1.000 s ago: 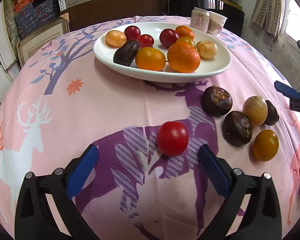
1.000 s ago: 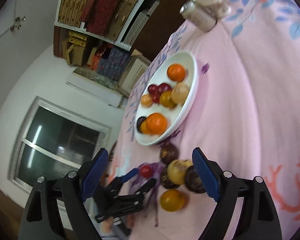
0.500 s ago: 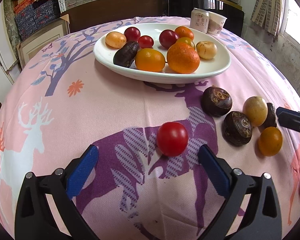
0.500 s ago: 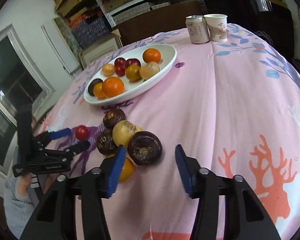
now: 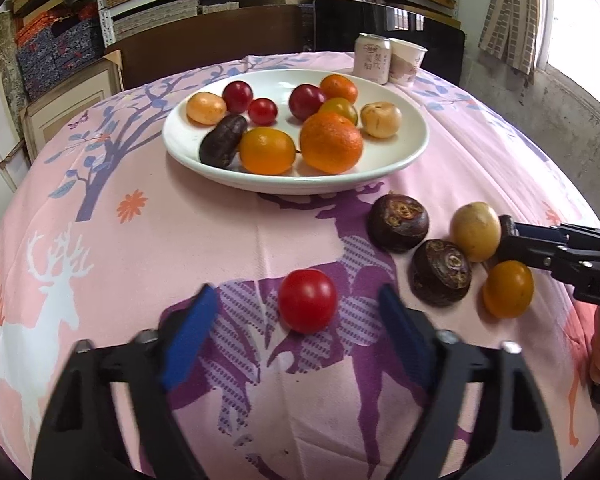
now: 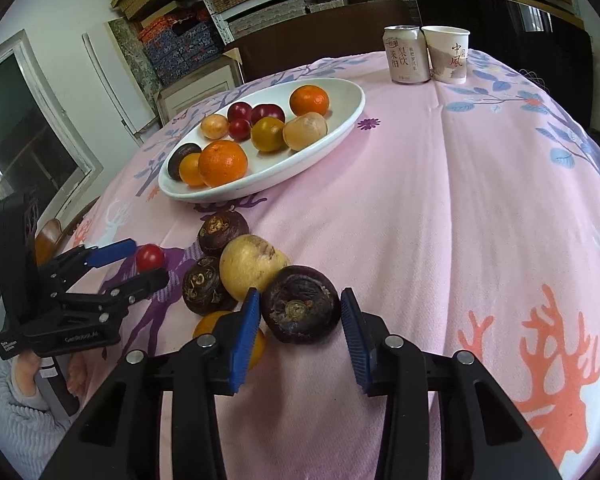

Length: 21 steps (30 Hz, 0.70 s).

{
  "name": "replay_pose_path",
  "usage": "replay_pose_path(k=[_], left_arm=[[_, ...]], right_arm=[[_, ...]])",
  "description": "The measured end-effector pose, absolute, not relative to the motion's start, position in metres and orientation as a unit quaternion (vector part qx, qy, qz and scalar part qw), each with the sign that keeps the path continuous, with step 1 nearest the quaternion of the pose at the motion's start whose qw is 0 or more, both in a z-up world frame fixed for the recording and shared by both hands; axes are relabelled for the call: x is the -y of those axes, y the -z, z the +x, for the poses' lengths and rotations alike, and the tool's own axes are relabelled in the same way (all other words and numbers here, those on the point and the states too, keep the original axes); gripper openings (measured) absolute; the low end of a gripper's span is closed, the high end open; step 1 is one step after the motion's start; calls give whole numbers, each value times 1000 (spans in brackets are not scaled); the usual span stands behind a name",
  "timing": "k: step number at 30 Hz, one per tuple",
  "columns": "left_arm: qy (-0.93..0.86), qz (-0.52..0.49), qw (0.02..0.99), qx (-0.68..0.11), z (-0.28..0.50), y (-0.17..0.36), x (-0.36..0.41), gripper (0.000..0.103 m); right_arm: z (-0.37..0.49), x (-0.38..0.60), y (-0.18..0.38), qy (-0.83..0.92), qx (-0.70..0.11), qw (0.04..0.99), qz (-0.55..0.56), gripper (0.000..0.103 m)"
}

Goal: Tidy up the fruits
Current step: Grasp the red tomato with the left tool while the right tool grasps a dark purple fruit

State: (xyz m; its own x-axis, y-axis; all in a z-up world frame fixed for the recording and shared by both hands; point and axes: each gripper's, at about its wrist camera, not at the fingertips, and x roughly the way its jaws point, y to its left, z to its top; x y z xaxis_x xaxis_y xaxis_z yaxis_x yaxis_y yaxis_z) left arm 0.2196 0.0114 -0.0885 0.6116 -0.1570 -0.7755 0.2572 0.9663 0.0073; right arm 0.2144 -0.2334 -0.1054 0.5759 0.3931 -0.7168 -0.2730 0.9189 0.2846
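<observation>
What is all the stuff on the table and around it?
Round pink tablecloth with deer print: one, covers the table.
Oval white plate: one, far middle.
Fruits on the plate: ten; orange, red, yellow, tan and one dark purple.
Small red tomato: one, on the cloth between the left gripper's blue pads.
Dark brown round fruits: three, loose on the cloth; the nearest is between the right gripper's pads.
Pale yellow round fruit: one, among them.
Small orange fruit: one, near edge.
Drink can: one, far side.
Paper cup: one, beside the can.
Shelves of boxes: behind the table.
Left gripper: closing, not touching.
Right gripper: closing.
</observation>
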Motion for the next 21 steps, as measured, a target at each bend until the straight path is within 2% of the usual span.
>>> replay_pose_path(k=[1, 3, 5, 7, 10, 12, 21], left_arm=[[118, 58, 894, -428, 220, 89, -11, 68], [123, 53, 893, -429, 220, 90, -11, 59], [127, 45, 893, -430, 221, 90, -12, 54], [130, 38, 892, -431, 221, 91, -14, 53], [137, 30, 892, -430, 222, 90, -15, 44], [142, 29, 892, -427, 222, 90, -15, 30], [151, 28, 901, -405, 211, 80, -11, 28]], right_arm=[[213, 232, 105, -187, -418, 886, 65, 41], [212, 230, 104, -187, -417, 888, 58, 41], [212, 231, 104, -188, -417, 887, 58, 41], [211, 232, 104, -187, -416, 888, 59, 41], [211, 233, 104, -185, -415, 889, 60, 41], [210, 235, 103, -184, -414, 889, 63, 41], [208, 249, 98, -177, -401, 894, 93, 41]])
